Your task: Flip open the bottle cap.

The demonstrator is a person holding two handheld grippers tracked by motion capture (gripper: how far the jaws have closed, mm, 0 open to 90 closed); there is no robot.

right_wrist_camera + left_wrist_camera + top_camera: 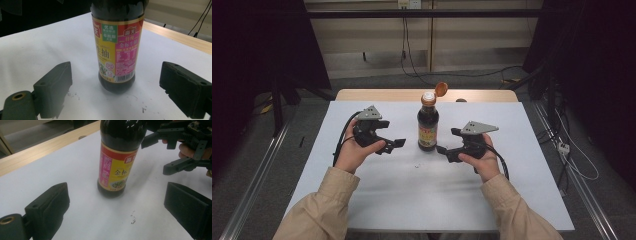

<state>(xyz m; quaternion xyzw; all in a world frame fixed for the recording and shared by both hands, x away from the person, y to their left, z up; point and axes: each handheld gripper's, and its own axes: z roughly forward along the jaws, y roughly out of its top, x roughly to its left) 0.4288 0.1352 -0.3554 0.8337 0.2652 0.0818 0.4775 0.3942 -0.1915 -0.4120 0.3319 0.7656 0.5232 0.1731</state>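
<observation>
Dark sauce bottle, upright near the middle of the white worktop, a little toward the far side; full of dark liquid almost to the neck, so likely heavy for its size; hard and smooth, probably glass or stiff plastic, cannot tell which; likely slippery on the bare dark parts, less so on the paper label; orange cap flipped open and hanging to one side of the spout, so any tilt could spill sauce; best kept straight up.

Best place to hold: the wide middle, on the label, where the sides run straight; not the thin neck, not the loose cap; a firm squeeze from both sides, low enough to stop a wobble.

Left tool, just beside the bottle on its left, not touching; jaws spread wide, nothing between them; bottle seen ahead between the two black pads in the left gripper view.

Right tool, just beside the bottle on its right, not touching; jaws spread wide too, holding nothing; bottle right in the middle between the pads in the right gripper view.

A few small dark specks on the worktop near the foot of the bottle; wooden edge past the white sheet at the far side.
</observation>
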